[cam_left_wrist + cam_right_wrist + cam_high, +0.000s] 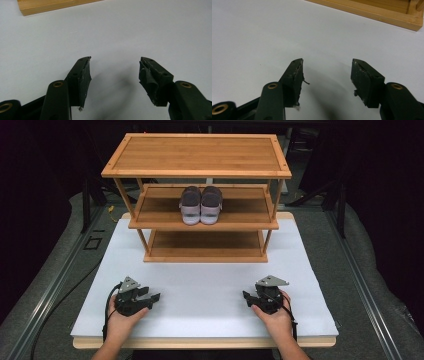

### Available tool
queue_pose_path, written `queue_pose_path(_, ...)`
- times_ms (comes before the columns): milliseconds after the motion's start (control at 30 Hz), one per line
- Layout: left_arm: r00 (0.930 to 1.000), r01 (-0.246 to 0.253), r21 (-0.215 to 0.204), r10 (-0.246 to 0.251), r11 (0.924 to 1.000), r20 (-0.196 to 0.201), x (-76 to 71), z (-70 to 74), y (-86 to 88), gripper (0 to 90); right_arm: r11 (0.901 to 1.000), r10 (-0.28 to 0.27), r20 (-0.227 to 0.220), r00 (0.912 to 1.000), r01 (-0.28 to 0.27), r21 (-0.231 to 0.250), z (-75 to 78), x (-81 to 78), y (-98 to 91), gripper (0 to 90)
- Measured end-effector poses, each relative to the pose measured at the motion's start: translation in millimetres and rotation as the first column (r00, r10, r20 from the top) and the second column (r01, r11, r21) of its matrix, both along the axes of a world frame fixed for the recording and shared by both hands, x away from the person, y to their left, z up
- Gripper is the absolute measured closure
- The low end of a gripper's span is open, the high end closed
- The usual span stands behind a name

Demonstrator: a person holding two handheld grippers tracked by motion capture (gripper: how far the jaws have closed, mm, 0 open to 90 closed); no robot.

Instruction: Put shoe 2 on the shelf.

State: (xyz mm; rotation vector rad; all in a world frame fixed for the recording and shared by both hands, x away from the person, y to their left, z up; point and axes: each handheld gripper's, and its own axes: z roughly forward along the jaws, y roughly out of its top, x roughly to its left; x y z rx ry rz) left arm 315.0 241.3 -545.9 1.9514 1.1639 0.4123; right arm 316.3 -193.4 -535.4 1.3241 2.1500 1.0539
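Two black grippers rested low on the white table top [210,290], one in each hand. The left gripper [154,297] had its jaws spread wide with nothing between them. The right gripper [246,296] was spread wide too, and held nothing. Up close, the left gripper [115,72] had hard, flat black jaws with soft, wrinkly pads [86,77] that looked torn at the edges. The right gripper [326,72] had the same worn pads [359,75], with little frayed bits hanging off. Small round gold rings sat in the arms behind the jaws.

Well ahead of both grippers stood a wooden shoe rack [197,154] with three flat shelves and thin legs. Its wood was smooth and honey colored. A pair of shoes [201,204] sat side by side on the middle shelf, far from both tools. They were grey on top with pale, rounded ends. The rack's lowest board [372,12] lay ahead and to the right of the right gripper.
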Motion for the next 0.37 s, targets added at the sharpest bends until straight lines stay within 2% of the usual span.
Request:
queue_pose_path(233, 1.0000, 0.005, 0.005, -0.005, 1.0000, -0.001, -1.0, 0.3, -3.4, 40.9, 0.9999, -0.011, -0.011, 0.9999, 0.011, -0.005, 0.1, 1.3, -2.8, 42.5)
queue_pose_path(367, 1.0000, -0.005, 0.006, 0.005, 1.0000, 0.001, -1.0, 1.0, -2.2, 40.4, 0.9995, -0.030, -0.003, 0.9995, 0.030, -0.005, 0.9, 2.1, -5.7, 42.0)
